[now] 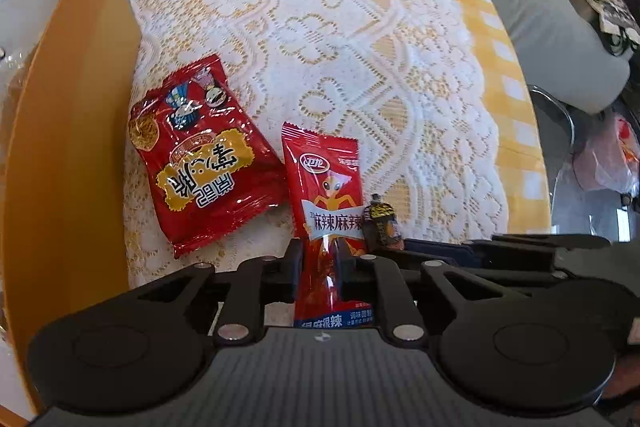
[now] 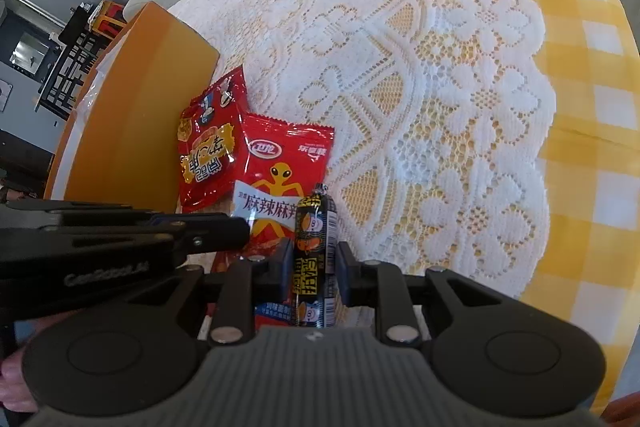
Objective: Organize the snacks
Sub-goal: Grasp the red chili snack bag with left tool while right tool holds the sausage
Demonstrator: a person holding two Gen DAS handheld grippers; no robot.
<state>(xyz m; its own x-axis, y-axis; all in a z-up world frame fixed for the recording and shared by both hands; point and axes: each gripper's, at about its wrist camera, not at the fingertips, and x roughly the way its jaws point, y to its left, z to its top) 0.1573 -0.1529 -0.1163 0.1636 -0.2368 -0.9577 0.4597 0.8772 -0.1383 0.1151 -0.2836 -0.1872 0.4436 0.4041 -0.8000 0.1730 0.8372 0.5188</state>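
On a table spread with a white lace cloth [image 1: 360, 39] over a yellow-and-white checked cloth [image 2: 592, 75], the snacks lie close together beside a tall orange cardboard box [image 1: 76, 131] that stands at the left.

The left gripper [image 1: 320, 259] points steeply down, and a long red plastic snack packet with an orange alien figure [image 1: 326, 187] runs between its two black fingers [image 1: 294, 259]. The packet's near part sits in the narrow gap and its far end lies out on the lace. The pads stand right at the packet's sides, but whether they press on it cannot be told.

The right gripper [image 2: 314, 267] is closed on a slim black sausage stick with yellow print [image 2: 314, 247], which stands lengthwise between its fingers [image 2: 346, 267]. In the right wrist view the stick lies just right of the alien packet [image 2: 280, 171] and overlaps its edge. In the left wrist view its far tip [image 1: 380, 219] shows just right of that packet.

A wider red plastic snack bag with a yellow label [image 1: 200, 155] lies flat on the lace just left of the alien packet, its left edge near the orange box. In the right wrist view this bag [image 2: 212, 147] is partly tucked under the alien packet's left edge.
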